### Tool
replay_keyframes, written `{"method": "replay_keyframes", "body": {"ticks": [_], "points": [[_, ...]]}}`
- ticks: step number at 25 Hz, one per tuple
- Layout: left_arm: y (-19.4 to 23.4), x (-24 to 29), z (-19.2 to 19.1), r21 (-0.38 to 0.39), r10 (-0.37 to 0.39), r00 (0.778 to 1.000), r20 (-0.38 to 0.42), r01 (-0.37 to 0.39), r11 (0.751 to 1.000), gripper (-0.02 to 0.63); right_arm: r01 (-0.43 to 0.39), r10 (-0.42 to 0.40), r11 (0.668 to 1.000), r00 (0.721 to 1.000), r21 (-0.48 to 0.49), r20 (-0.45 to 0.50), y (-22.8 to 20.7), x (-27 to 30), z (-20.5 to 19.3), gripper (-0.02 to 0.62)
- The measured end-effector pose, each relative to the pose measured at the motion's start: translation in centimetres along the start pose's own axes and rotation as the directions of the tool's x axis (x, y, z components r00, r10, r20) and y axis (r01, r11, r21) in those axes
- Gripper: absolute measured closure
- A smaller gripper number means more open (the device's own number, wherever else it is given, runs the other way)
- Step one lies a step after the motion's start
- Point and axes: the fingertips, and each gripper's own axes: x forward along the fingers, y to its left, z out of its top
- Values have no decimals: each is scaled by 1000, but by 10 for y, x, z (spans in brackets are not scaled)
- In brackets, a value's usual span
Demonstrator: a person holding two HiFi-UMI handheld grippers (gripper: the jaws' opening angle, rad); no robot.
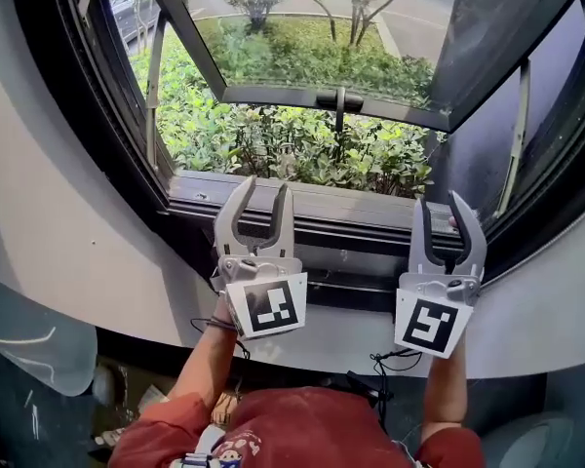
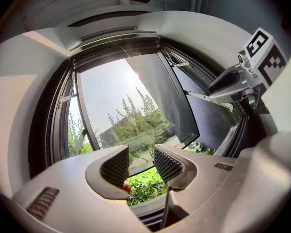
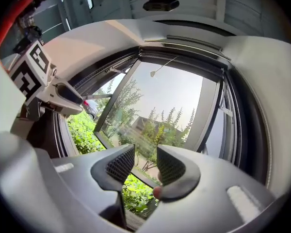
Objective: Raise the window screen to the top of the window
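Down at the white sill [image 1: 536,300], left gripper [image 1: 263,189] and right gripper [image 1: 439,203] are hovering side by side, both with jaws standing apart and gripping nothing. Window screen [image 1: 322,218] is seemingly sitting fully down, with only what looks like its dark bottom rail showing along the frame just past the jaw tips; mesh is too fine to make out. Grippers are sitting well apart across the width, likely so the rail is getting lifted evenly from two points. Glass sash [image 1: 302,27] is standing tilted outward, clear of the screen's path.
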Motion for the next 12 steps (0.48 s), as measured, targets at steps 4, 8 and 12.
{"method": "replay_keyframes", "body": {"ticks": [4, 8, 12], "points": [[-16, -19, -20, -65, -16, 1000, -20, 15, 998, 460, -39, 42, 995, 998, 92, -40, 20, -11, -23, 444], [-25, -35, -41, -139, -34, 998, -52, 26, 990, 460, -72, 80, 985, 996, 159, -45, 37, -21, -34, 445], [-31, -50, -63, -205, -56, 994, -96, 35, 978, 460, -56, 63, 955, 998, 291, -15, 52, -38, -41, 445]]}}
